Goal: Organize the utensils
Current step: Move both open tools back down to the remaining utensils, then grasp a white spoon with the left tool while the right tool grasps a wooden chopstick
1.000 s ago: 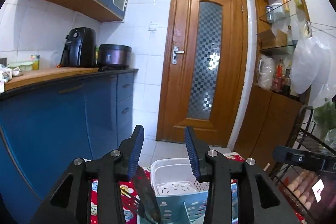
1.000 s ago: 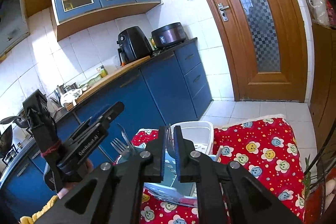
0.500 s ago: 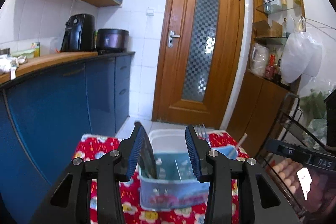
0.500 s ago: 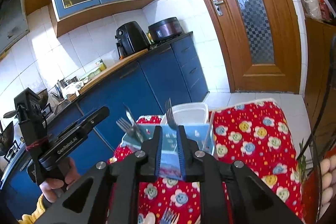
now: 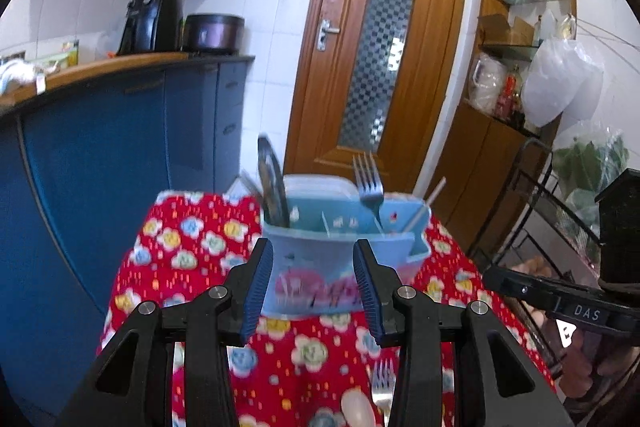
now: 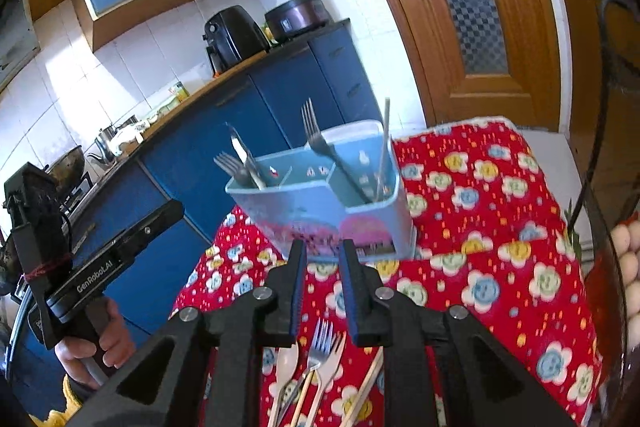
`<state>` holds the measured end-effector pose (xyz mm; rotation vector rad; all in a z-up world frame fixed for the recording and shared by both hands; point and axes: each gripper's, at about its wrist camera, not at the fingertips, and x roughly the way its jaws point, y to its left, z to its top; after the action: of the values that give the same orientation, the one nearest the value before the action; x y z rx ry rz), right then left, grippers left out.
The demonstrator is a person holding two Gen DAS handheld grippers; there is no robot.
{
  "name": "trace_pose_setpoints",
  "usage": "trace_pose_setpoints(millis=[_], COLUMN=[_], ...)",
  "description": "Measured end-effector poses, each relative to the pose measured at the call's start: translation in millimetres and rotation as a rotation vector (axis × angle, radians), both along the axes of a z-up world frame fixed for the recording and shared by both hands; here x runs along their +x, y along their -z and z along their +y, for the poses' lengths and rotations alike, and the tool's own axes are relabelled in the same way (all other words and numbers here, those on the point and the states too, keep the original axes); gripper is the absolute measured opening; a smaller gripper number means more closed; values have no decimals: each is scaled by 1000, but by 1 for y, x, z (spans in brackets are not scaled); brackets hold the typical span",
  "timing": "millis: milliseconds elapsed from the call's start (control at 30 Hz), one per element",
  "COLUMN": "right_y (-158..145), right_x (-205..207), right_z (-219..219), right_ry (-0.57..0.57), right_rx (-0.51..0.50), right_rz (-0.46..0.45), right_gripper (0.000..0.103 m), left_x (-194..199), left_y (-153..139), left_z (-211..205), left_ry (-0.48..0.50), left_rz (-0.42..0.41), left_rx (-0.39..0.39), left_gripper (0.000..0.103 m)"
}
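Since a second ago: both grippers have drawn back and dipped — the blue caddy, then right under their fingers, now stands clear ahead of them, and the fork the right gripper was pinching now stands in the caddy.
Left gripper (image 5: 313, 283): jaws parted, nothing between the blue pads; it hangs short of the caddy's front wall, which shows through the gap.
Right gripper (image 6: 323, 285): jaws a narrow slit apart, nothing between them, pointing down at the cloth just before the caddy.
Blue caddy (image 6: 320, 201): sits on the red flowered tablecloth (image 6: 500, 227) near the table's far end, divided into compartments, with a white container (image 5: 316, 183) just behind it.
Fork just let go (image 6: 320, 143): leans tines-up in the right-hand compartment, beside a thin pale stick (image 6: 384, 147).
Other end of the caddy: a second fork (image 6: 230, 163) and a knife (image 6: 242, 153) stand together in the left-hand compartment.
Still on the cloth: near the table's close edge lie a metal fork (image 6: 316, 351), a pale plastic fork (image 6: 334, 355), a white spoon (image 6: 286, 359) and a wooden chopstick (image 6: 368, 383), side by side, partly hidden behind the right gripper's fingers.
Person: a hand (image 6: 90, 339) grips the left gripper's handle, seen from the right camera.
Room behind: blue counter with a black air fryer (image 5: 150, 19) and a dark cooker pot (image 5: 214, 33) — a wooden door (image 5: 376, 39) beyond the table.
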<state>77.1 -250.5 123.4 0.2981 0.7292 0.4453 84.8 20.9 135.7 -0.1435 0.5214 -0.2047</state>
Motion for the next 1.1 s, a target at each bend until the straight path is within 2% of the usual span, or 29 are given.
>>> trace_pose_setpoints(millis=[367, 633, 833, 900, 933, 1100], right_y=[37, 65, 75, 78, 78, 83], right_x=[-25, -35, -39, -40, -40, -40], right_z=[-4, -6, -8, -10, -10, -14], right_ry=[18, 22, 30, 32, 33, 35], right_rx=[-26, -40, -48, -44, -44, -38], right_rz=[122, 193, 210, 214, 215, 223], right_gripper=[22, 23, 26, 26, 26, 27], left_x=[-24, -27, -25, -24, -23, -20], left_y=[49, 86, 108, 113, 116, 129], left_z=[-5, -13, -20, -22, -24, -34], left_ry=[18, 48, 88, 93, 94, 115], left_rz=[160, 275, 354, 374, 382, 425], left_rx=[-22, -44, -69, -74, -74, -42], left_gripper=[43, 43, 43, 48, 51, 52])
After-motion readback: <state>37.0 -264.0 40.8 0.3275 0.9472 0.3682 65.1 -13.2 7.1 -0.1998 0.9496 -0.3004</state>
